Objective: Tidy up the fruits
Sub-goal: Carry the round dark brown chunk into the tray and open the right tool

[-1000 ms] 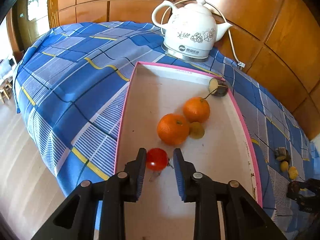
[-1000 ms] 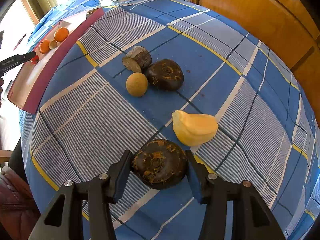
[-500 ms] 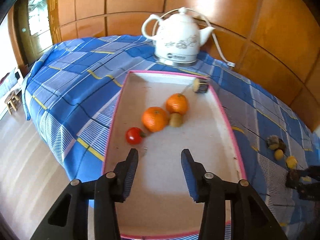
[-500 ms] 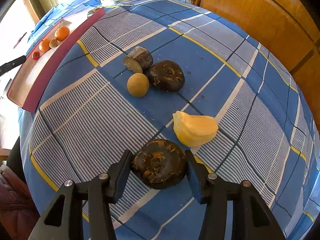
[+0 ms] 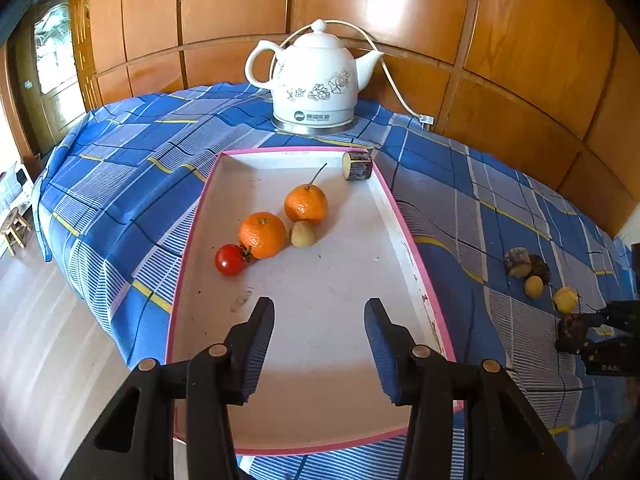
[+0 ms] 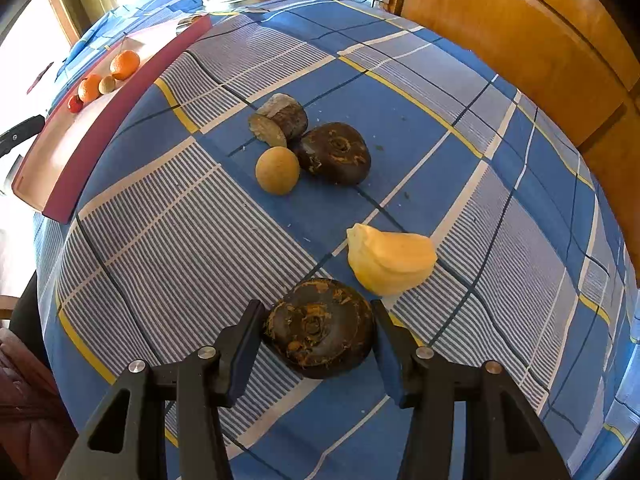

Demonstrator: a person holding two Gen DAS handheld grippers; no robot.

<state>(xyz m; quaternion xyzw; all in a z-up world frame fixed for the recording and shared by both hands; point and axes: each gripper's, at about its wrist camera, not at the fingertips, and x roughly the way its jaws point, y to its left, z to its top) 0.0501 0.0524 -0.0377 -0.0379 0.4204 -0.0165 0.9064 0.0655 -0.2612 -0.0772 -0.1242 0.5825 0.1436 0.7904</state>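
Left gripper point(image 5: 319, 344) just opened, empty over the tray point(image 5: 404, 216); right gripper point(image 6: 318, 340) clamps a dark corm point(image 6: 320, 328), yellow piece point(image 6: 390, 260) alongside

The tray's point(image 5: 404, 236) near half lay bare; oranges point(image 5: 263, 235) and a tomato point(image 5: 229, 259) crowded its left middle, a cut piece point(image 5: 357, 165) its far right corner. A kettle point(image 5: 314, 84) blocked the far edge of the table point(image 6: 168, 248), whose striped left stretch was open.
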